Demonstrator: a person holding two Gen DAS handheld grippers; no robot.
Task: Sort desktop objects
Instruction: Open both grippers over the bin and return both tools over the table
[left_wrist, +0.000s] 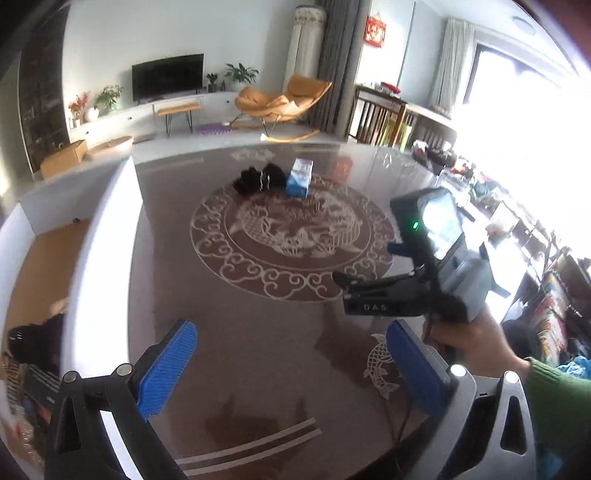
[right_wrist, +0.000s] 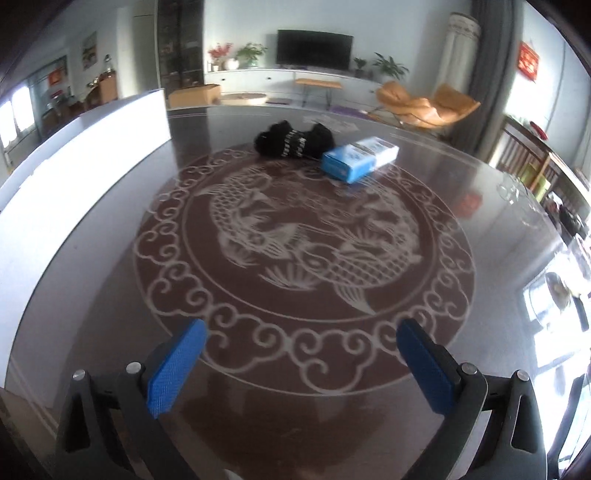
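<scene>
Both the left tongs (left_wrist: 291, 365) and right tongs (right_wrist: 303, 369) gape wide and empty, likely readied for a pick. Far across the glossy brown fish-patterned tabletop (right_wrist: 110, 280), a black fabric bundle (right_wrist: 293, 142) touches a blue-and-white cardboard box (right_wrist: 356, 158). Living room beyond.

Beyond the jaws, a television (right_wrist: 313, 50) hangs on the pale wall above a long white cabinet (right_wrist: 258, 81); right, an orange rocking chair (right_wrist: 424, 103) beside grey curtains (right_wrist: 491, 74).
</scene>
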